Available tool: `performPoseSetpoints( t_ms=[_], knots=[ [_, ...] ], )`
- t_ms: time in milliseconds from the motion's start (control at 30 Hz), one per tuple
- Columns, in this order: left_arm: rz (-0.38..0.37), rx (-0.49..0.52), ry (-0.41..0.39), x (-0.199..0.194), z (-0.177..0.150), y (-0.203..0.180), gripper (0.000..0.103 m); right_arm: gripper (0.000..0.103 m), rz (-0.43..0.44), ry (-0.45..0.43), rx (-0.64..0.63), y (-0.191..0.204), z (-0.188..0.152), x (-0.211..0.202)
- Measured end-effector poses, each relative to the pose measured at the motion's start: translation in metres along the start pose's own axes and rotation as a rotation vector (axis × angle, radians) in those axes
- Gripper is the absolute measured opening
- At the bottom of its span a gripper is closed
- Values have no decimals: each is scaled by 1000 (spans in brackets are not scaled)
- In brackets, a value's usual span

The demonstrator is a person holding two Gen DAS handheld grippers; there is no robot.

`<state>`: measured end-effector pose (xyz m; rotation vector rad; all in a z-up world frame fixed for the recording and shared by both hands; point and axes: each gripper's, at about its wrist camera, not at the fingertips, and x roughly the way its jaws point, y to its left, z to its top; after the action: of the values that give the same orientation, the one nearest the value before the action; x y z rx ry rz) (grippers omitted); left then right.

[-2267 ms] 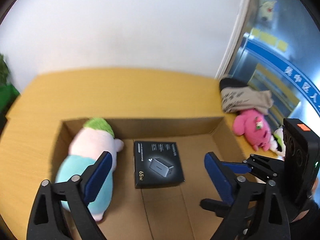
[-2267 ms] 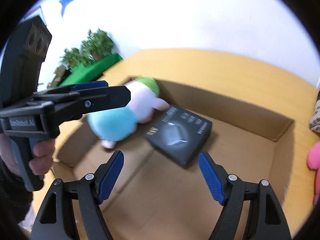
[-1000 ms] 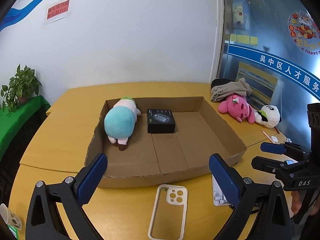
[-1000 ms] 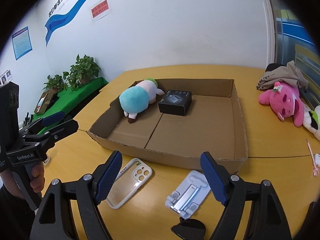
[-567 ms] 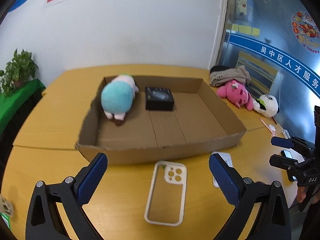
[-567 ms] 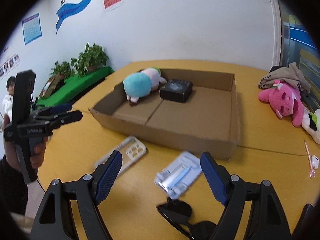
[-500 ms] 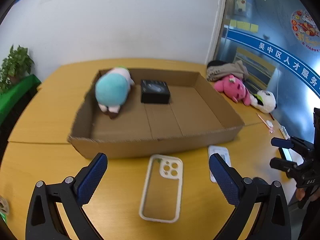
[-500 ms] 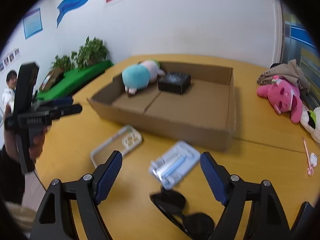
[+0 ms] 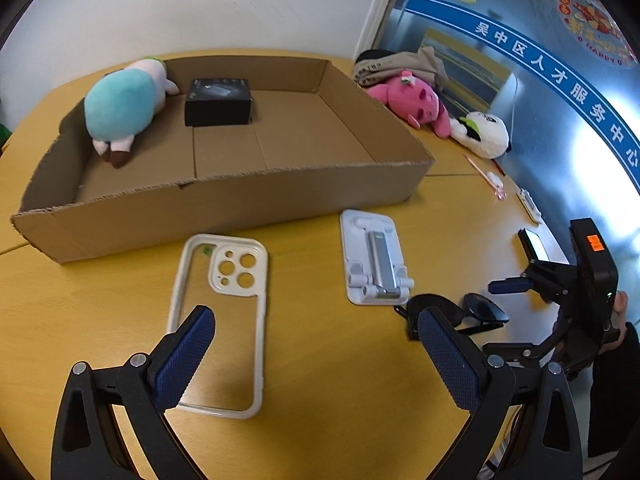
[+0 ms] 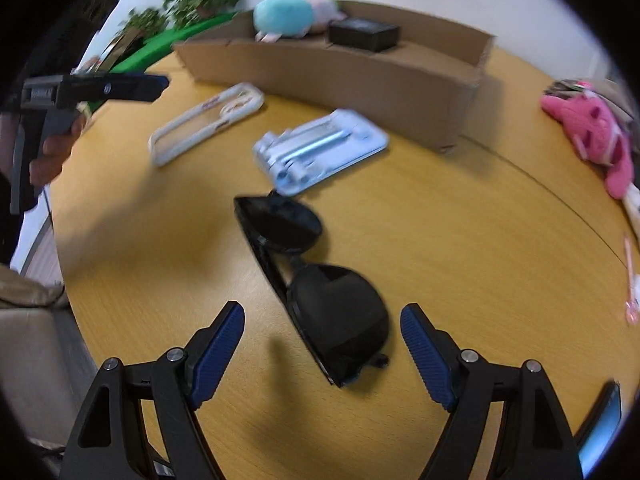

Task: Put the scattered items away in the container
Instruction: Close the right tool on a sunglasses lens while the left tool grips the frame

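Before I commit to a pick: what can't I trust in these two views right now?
- Sunglasses: left wrist view, partly behind the left tool finger.
- Phone: right wrist view, cut off by the frame edge.
- Black box print: right wrist view, blurred.
- Pink pen: left wrist view, too small.

**Layout on the surface**

Cardboard box [image 9: 224, 196] sits across the upper middle of the left wrist frame, on the surface [image 9: 340, 360]. In the box, at its far left: plush toy [image 9: 120, 108], with a small boxed item [image 9: 218, 98] just right of it. In front of the box: phone case [image 9: 220, 312] at left, phone stand [image 9: 374, 256] at right, apart. Sunglasses [image 10: 312, 284] lie nearer than the stand, just beside its near end, centre of the right wrist frame. Right of the box, upper right: folded cloth [image 9: 396, 64], two more plush toys [image 9: 412, 100] in front of it.
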<state>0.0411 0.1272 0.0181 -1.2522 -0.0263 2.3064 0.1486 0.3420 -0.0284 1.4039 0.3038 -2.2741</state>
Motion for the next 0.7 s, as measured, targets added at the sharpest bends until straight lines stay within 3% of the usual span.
performPoseSetpoints(
  t_ms=[233, 400, 567, 700],
  knots=[
    [-46, -32, 46, 13, -6, -1, 103, 82, -54, 40, 50, 13, 11, 25],
    [-85, -54, 97, 31, -10, -7, 102, 79, -70, 52, 36, 48, 12, 25],
    [-166, -62, 160, 50, -16, -22, 99, 62, -104, 26, 115, 58, 9, 20],
    [-208, -79, 204, 64, -17, -29, 95, 55, -75, -14, 165, 62, 7, 15]
  ],
)
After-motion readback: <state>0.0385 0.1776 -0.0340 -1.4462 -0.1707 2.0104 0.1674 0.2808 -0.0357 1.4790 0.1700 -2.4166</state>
